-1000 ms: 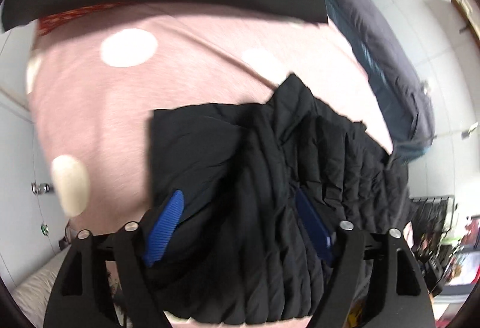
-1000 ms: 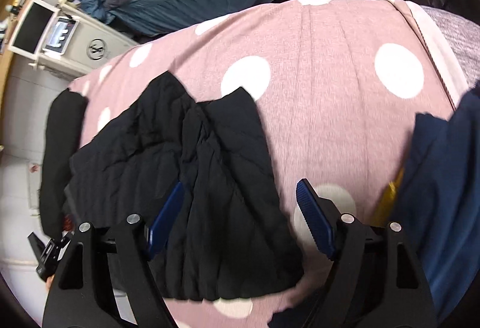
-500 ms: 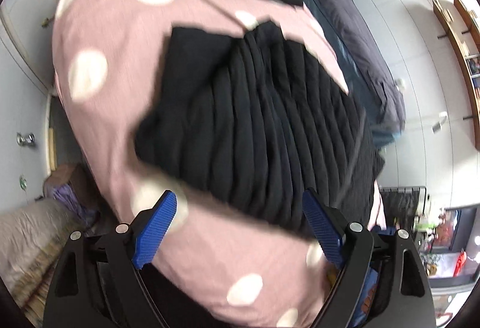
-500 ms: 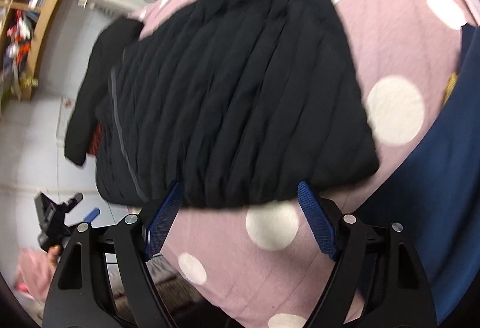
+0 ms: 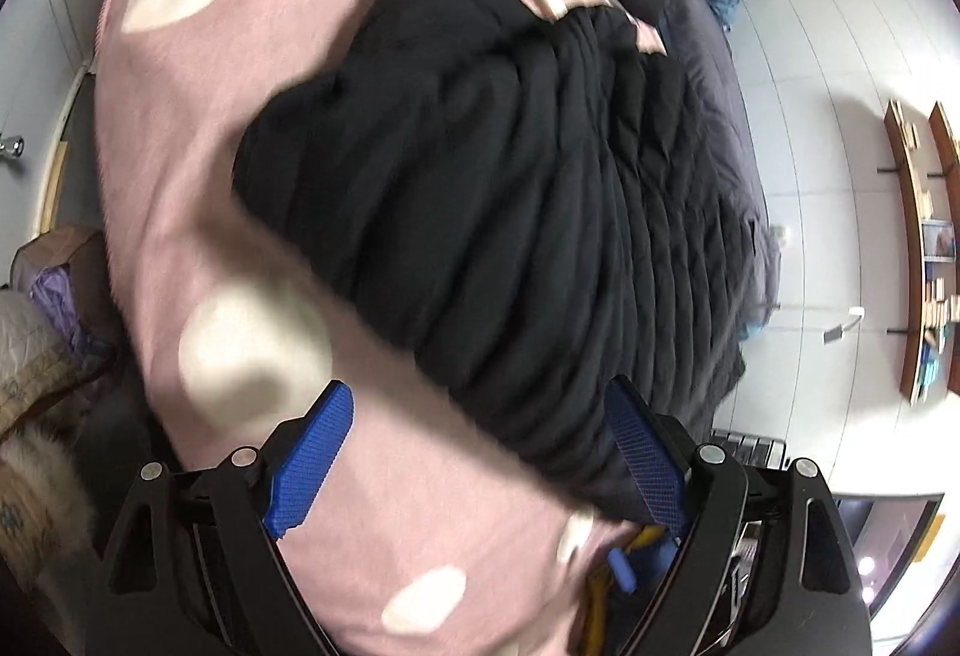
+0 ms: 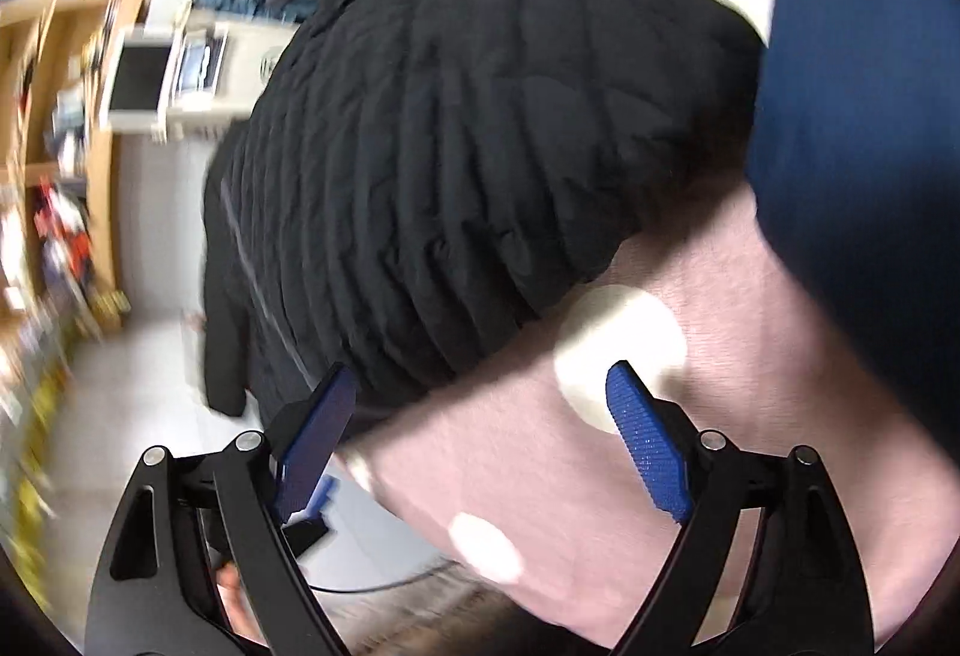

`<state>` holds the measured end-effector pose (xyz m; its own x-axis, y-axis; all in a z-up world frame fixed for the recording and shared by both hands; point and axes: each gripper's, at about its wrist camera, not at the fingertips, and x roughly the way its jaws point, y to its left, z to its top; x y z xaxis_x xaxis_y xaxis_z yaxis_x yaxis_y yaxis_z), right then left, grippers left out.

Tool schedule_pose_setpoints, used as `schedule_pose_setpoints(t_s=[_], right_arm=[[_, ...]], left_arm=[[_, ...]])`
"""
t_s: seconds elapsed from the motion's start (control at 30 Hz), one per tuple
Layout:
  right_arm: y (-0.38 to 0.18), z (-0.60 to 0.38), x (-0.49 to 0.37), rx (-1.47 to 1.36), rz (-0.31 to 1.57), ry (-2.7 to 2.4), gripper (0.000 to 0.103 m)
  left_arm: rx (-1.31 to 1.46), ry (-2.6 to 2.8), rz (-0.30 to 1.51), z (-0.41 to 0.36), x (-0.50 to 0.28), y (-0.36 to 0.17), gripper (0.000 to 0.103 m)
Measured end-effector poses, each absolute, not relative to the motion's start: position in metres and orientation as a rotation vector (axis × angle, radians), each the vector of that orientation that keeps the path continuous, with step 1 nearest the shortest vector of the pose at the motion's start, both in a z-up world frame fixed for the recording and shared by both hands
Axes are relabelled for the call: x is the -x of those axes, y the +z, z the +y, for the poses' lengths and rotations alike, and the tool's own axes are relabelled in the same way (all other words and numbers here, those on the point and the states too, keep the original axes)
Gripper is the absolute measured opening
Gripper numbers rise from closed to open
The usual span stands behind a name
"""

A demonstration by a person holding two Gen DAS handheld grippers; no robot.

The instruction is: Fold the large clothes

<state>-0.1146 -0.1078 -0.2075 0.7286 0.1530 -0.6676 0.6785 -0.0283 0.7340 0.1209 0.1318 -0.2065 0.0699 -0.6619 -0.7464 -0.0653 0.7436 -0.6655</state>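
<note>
Blue-padded fingers of the left hand-held gripper (image 5: 474, 467) stand spread wide and hold nothing, poised over the near edge of a bed. The right hand-held gripper (image 6: 477, 431) is likewise released, its pads apart and clear of any cloth; its view is smeared by motion blur.

Under both lies a pink bedcover with white dots (image 5: 198, 128). A black quilted jacket (image 5: 510, 212) rests on it, lying as a thick bundle. In the left view its nearest hem comes up close to the right-hand pad, and the bundle runs away toward the far edge of the bed. In the right view the same jacket (image 6: 468, 128) sits just beyond the left-hand pad, and one part spills over the bed's side edge and hangs there.

Judging by the puffy stitched channels, the jacket is probably light for its bulk, soft and springy, with a smooth shell that may slide on itself and puff back open once let go. A firm hold on a hem edge or a corner, pinching through all layers, looks safer than grabbing the padded middle.

A dark blue cloth (image 6: 858, 104) lies beside the jacket. Beyond the bed are wooden shelves (image 6: 54, 164) and a pale floor.
</note>
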Motion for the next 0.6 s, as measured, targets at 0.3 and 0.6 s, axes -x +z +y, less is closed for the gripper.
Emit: schedule_pose_setpoints(t_s=[0.3,0.6], right_arm=[[-0.235,-0.119,0.087,-1.646,0.48,-0.651,0.085],[-0.251,-0.13,0.053,-1.619,0.387,-0.71,0.098]], left_arm=[[0.777,-0.511,1.545,0.121,-0.193,-0.248,0.086],[0.87,-0.611,1.563,0.107,-0.226,-0.264,0.081]])
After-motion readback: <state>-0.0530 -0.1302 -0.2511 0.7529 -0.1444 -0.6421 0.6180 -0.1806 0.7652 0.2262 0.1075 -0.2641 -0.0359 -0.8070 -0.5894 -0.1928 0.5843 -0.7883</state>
